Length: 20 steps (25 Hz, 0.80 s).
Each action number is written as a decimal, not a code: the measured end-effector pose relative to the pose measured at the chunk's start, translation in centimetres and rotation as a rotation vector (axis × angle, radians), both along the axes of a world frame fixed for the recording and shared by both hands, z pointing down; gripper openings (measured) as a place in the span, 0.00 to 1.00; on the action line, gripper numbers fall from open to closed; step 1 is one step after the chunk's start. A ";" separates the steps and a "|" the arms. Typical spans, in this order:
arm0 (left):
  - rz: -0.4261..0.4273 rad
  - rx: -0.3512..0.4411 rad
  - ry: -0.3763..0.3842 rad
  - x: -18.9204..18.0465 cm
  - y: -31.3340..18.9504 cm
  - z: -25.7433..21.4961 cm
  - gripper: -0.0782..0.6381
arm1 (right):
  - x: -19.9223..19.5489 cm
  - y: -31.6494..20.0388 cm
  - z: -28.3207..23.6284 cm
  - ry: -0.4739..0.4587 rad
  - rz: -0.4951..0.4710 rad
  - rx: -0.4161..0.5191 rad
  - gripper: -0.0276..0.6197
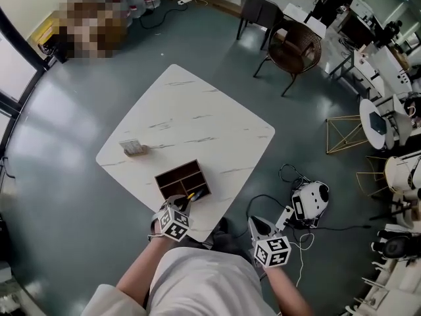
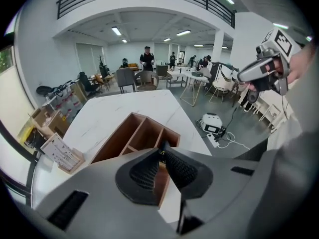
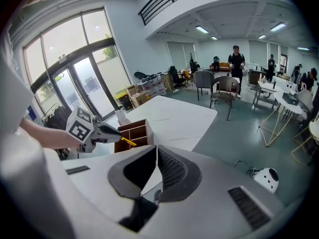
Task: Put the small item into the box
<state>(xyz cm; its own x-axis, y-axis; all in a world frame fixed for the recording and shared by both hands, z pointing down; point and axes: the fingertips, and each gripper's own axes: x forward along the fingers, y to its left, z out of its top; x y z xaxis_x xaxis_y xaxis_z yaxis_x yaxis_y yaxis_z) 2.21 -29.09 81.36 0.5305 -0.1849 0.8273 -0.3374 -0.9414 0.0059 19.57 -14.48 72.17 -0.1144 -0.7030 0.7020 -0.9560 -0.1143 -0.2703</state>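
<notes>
— Where is the small yellow item (image 3: 127, 142)?

— Pinched in the left gripper (image 3: 118, 136). The jaws are closed on it, and a thin yellow stick pokes out past the tips. From the left gripper's (image 2: 162, 151) own camera only a speck of yellow (image 2: 161, 152) shows where the two ribbed pads meet.

— And where is that relative to the box (image 1: 183, 178)?

— Right at its near end. From overhead the yellow item (image 1: 191, 195) lies over the near right corner of the box, with the left gripper (image 1: 186, 201) just behind it. I cannot tell whether it touches the wood.

— What sort of box is it?

— A brown wooden box (image 2: 134, 133), open on top and split by dividers into compartments. It sits close to the near corner of the white marble-patterned table (image 1: 197, 117).

— And the other hand?

— The right gripper (image 1: 258, 226) is off the table, to the right of that corner and close to the person's body. Its jaws are pressed together at the tips with nothing between them (image 3: 156, 146).

— Is there anything else on the table?

— A small stand of cards (image 1: 133, 147), to the left of the box and apart from it. Down on the grey floor to the right there is a white device (image 1: 309, 199) with cables, and there are chairs (image 1: 296, 48) on the far side.
</notes>
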 end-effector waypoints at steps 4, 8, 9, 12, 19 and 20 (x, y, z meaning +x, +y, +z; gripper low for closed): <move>0.044 0.004 -0.067 0.6 -0.1 1.1 0.18 | -0.3 -0.1 0.4 -0.014 0.007 -0.012 0.09; 0.075 0.004 -0.125 1.2 -0.1 2.4 0.18 | -0.4 -0.2 0.7 -0.019 0.014 -0.019 0.09; 0.080 0.004 -0.133 1.4 -0.1 2.7 0.18 | -0.4 -0.1 0.8 -0.021 0.017 -0.022 0.09; 0.099 0.009 -0.149 1.7 -0.2 3.7 0.18 | -0.2 0.3 1.3 -0.020 0.029 -0.035 0.09; 0.126 -0.014 -0.150 1.7 0.5 4.9 0.19 | 0.2 1.5 1.7 -0.019 0.049 -0.057 0.09; 0.124 -0.023 -0.144 1.7 0.7 5.0 0.19 | 0.2 1.6 1.7 -0.019 0.048 -0.058 0.09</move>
<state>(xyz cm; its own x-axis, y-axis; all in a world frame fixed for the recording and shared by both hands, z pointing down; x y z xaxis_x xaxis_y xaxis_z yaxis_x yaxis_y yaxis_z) 3.94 -28.41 86.31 0.4237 -0.1055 0.8996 -0.2175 -0.9760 -0.0121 19.73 -12.90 73.88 -0.0952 -0.6663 0.7395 -0.9436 -0.1763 -0.2803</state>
